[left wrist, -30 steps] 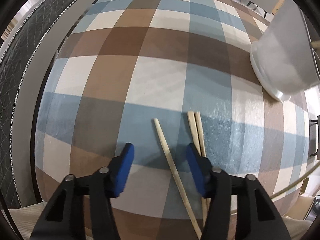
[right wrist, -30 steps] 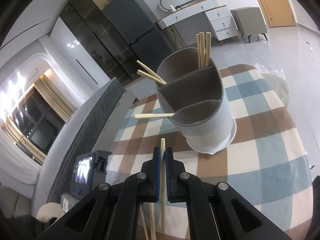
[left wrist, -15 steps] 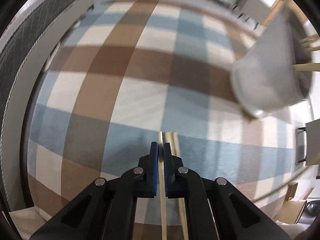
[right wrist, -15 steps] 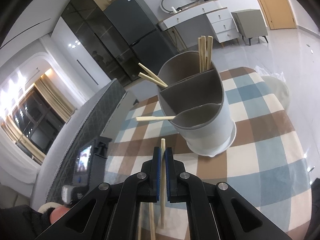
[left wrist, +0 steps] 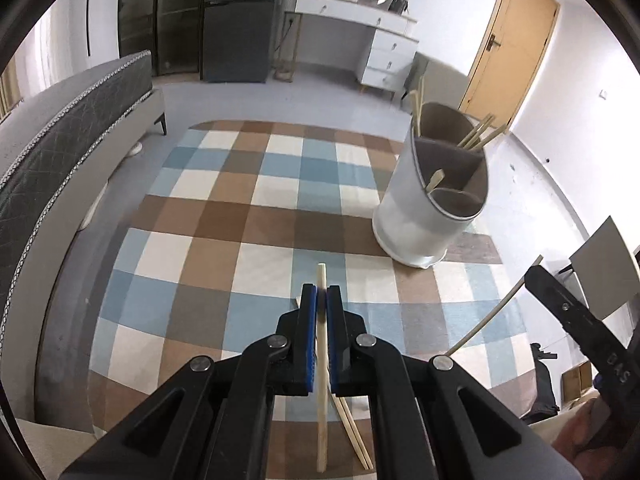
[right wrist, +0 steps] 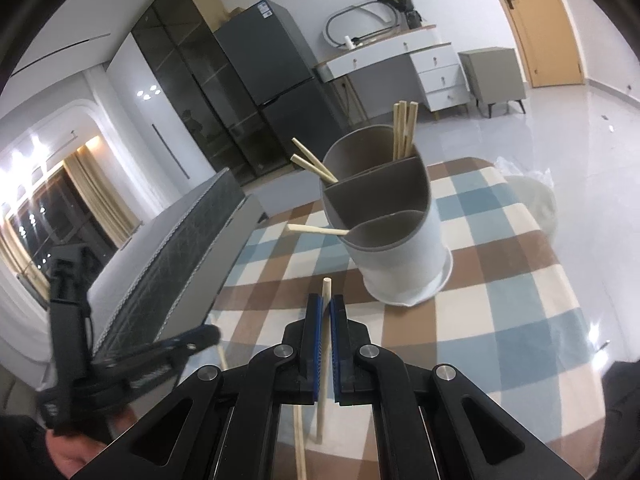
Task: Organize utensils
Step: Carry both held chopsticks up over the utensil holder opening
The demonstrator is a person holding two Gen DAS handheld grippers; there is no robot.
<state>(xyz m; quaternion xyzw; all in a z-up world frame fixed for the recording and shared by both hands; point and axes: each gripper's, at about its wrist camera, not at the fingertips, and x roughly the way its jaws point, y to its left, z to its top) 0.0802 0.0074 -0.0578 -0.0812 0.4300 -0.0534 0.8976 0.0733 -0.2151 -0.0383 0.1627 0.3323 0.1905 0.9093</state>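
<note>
Left claw and right claw are each closed on a chopstick, light, stiff, slippery, best gripped mid-shaft; the holder is seen at two o'clock on the bench.

Your left gripper and right gripper are matt black plastic with ribbed blue rubbery pads and bright metal pivot pins. Each pinches a pale, unvarnished wooden chopstick, smooth and matt; your right one's chopstick looks the same. The utensil holder has a smooth, faintly glossy white outer wall and a matt grey-brown lining with matching dividers. Under it, the checked tablecloth reads as soft woven cloth, matt with a fine brushed grain. The floor beyond is polished and reflective.
</note>
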